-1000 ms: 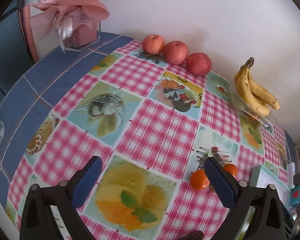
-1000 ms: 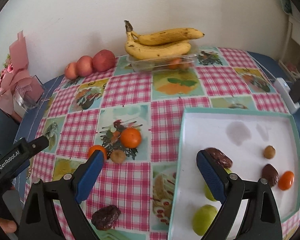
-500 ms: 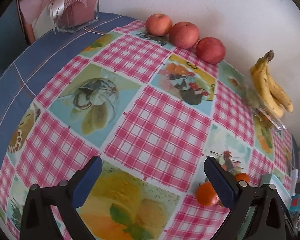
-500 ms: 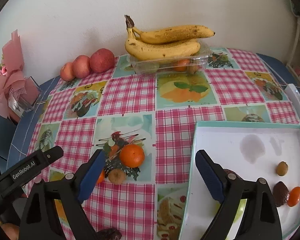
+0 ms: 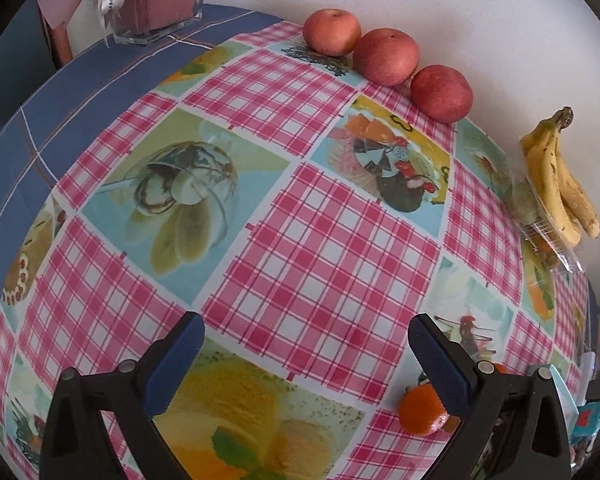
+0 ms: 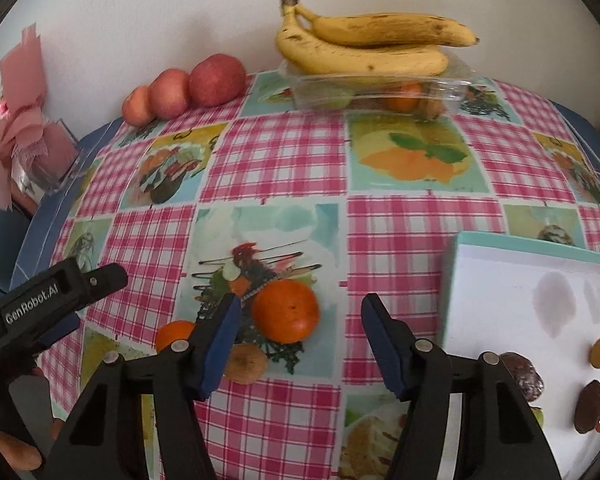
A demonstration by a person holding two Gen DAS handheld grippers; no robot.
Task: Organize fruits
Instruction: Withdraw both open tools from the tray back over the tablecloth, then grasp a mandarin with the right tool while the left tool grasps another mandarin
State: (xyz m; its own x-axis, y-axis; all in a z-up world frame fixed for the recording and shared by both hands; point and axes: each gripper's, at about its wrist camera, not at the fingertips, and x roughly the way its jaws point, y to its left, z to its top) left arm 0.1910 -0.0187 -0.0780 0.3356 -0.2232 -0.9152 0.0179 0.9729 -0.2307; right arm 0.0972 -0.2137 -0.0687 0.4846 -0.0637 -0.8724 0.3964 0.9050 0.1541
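Note:
A large orange (image 6: 286,310) lies on the checked tablecloth between the fingers of my right gripper (image 6: 302,312). Its jaws are closing, and the pads stand clear of the fruit on both sides. A smaller orange (image 6: 176,332) and a brown fruit (image 6: 244,362) lie just left of it. The white tray (image 6: 456,264) at the right holds several small dark and orange fruits. My left gripper (image 5: 306,326) hangs open over bare cloth, with an orange (image 5: 420,408) beside its right finger.
Three apples (image 6: 216,80) line the wall at the back left. Bananas (image 6: 364,44) rest on a clear plastic box (image 6: 376,88) of fruit. A pink bouquet in a glass box (image 5: 156,0) stands far left. A hand shows at the lower left of the right wrist view.
My right gripper has moved left off the tray and down around the large orange, and its jaws have narrowed. My left gripper has sunk closer to the cloth, still open.

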